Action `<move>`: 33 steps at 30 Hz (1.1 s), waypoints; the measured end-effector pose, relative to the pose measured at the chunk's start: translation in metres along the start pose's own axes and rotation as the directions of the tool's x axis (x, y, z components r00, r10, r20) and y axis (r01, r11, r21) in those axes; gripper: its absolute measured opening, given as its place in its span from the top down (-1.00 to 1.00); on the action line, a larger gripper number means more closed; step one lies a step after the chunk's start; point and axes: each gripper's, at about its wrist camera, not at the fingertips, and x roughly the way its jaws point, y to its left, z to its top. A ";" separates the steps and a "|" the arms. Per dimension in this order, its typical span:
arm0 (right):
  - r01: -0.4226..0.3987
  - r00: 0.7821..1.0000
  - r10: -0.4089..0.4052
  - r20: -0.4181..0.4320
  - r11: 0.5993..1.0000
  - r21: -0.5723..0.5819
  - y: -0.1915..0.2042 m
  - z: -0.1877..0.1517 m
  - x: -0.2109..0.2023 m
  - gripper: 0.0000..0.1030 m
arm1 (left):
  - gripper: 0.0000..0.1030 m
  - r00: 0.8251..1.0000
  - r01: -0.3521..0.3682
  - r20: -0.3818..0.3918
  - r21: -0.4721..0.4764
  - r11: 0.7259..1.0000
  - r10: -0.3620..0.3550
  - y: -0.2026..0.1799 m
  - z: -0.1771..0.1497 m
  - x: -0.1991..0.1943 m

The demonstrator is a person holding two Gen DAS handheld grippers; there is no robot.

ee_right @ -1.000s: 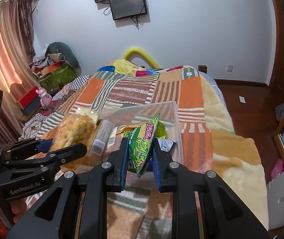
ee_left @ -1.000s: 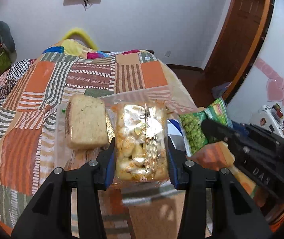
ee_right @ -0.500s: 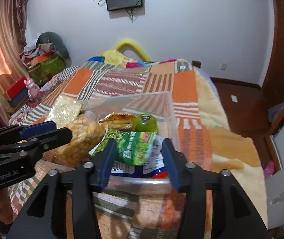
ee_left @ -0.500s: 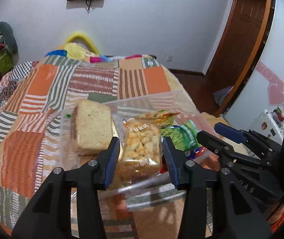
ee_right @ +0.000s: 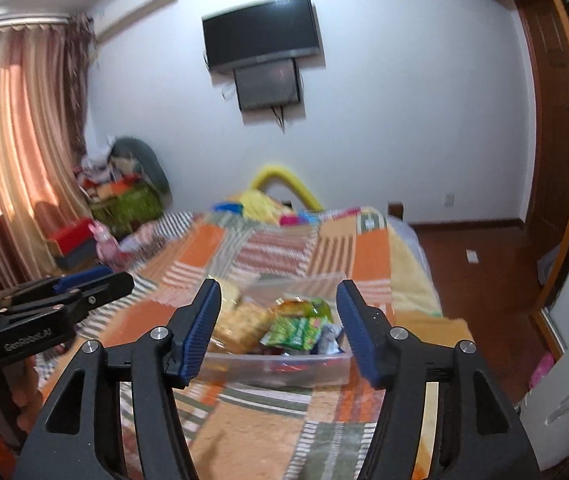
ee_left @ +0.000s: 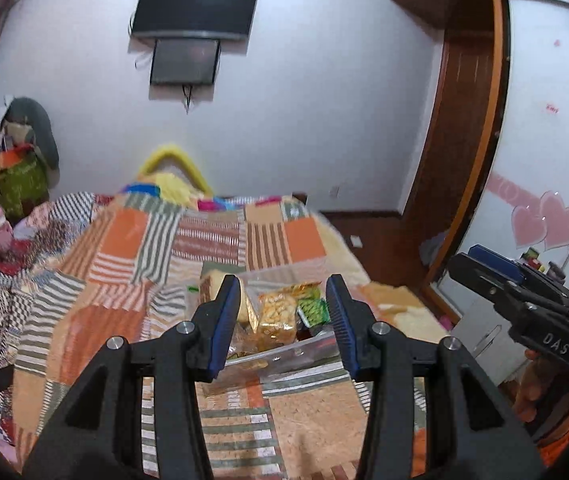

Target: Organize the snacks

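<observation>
Walls: plain white wall (ee_right: 404,100), evenly lit.
Screens: a dark television (ee_right: 261,31) mounted high, a smaller dark screen (ee_right: 268,89) just beneath it, cables hanging below.
Window side: pink-orange curtains (ee_right: 16,128) glowing with daylight; an air conditioner (ee_right: 136,8) near the ceiling.
Bed: wide bed under an orange, brown and white striped patchwork quilt (ee_left: 124,248); a yellow curved cushion (ee_left: 172,160) at its far end.
Corner: piled clutter with a green box (ee_right: 132,204) and a red box (ee_right: 70,238).
Floor: dark reddish wood floor (ee_right: 480,264).
Right side: brown wooden door (ee_left: 460,132); white wardrobe panel with pink heart stickers (ee_left: 544,220).
</observation>
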 end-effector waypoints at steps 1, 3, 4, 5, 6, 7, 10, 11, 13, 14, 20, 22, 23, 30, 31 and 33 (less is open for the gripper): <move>-0.007 1.000 0.007 0.021 1.000 -0.001 0.003 0.003 -0.010 -0.13 | 0.10 1.000 -0.001 0.017 0.005 1.000 0.001 -0.002 0.001 -0.009; -0.015 0.999 0.016 0.047 1.000 -0.008 0.010 0.005 -0.024 -0.17 | -0.02 0.998 -0.008 0.056 0.011 1.000 0.007 -0.004 0.003 -0.030; -0.018 0.998 0.019 0.060 1.000 -0.014 0.014 0.007 -0.032 -0.18 | -0.05 0.997 -0.010 0.072 0.015 1.000 0.009 -0.006 0.003 -0.039; -0.018 0.998 0.019 0.067 1.000 -0.017 0.016 0.006 -0.035 -0.19 | -0.10 0.996 -0.010 0.088 0.021 1.000 0.008 -0.007 0.003 -0.049; -0.020 0.997 0.021 0.074 1.000 -0.022 0.019 0.006 -0.040 -0.23 | -0.13 0.995 -0.014 0.100 0.023 1.000 0.011 -0.008 0.002 -0.056; -0.022 0.996 0.024 0.081 0.999 -0.026 0.022 0.006 -0.044 -0.28 | -0.14 0.994 -0.017 0.111 0.023 1.000 0.015 -0.008 0.001 -0.062; -0.001 0.995 0.004 0.102 0.999 -0.036 0.027 0.003 -0.049 -0.46 | -0.33 0.989 -0.021 0.144 0.022 1.000 0.018 -0.010 -0.002 -0.079; 0.003 0.994 0.001 0.106 0.999 -0.038 0.029 0.003 -0.050 -0.53 | -0.36 0.988 -0.024 0.156 0.022 0.999 0.020 -0.010 -0.004 -0.085; 0.011 0.993 -0.007 0.115 0.999 -0.034 0.030 0.002 -0.048 -0.65 | -0.44 0.985 -0.033 0.169 0.033 0.999 0.027 -0.012 -0.006 -0.092; 0.016 0.993 -0.012 0.120 0.999 -0.033 0.031 0.001 -0.048 -0.70 | -0.54 0.984 -0.038 0.175 0.037 0.999 0.031 -0.013 -0.007 -0.095; 0.062 0.987 -0.054 0.150 0.997 -0.049 0.039 0.000 -0.051 -1.00 | -0.96 0.976 -0.063 0.210 0.051 0.997 0.051 -0.017 -0.014 -0.106; 0.065 0.987 -0.055 0.148 0.996 -0.061 0.042 0.000 -0.050 -1.00 | -0.97 0.976 -0.062 0.212 0.048 0.997 0.051 -0.017 -0.015 -0.107; 0.068 0.987 -0.058 0.148 0.996 -0.063 0.043 -0.001 -0.052 -1.00 | -0.97 0.976 -0.065 0.212 0.052 0.997 0.053 -0.017 -0.016 -0.107; 0.072 0.987 -0.060 0.147 0.994 -0.078 0.047 -0.007 -0.055 -1.00 | -0.98 0.974 -0.077 0.218 0.060 0.995 0.062 -0.016 -0.019 -0.110; 0.073 0.987 -0.061 0.148 0.994 -0.081 0.048 -0.008 -0.057 -1.00 | -0.98 0.974 -0.076 0.217 0.060 0.995 0.062 -0.016 -0.019 -0.111; 0.076 0.987 -0.062 0.149 0.993 -0.085 0.049 -0.009 -0.058 -1.00 | -0.98 0.975 -0.077 0.215 0.060 0.995 0.062 -0.016 -0.020 -0.110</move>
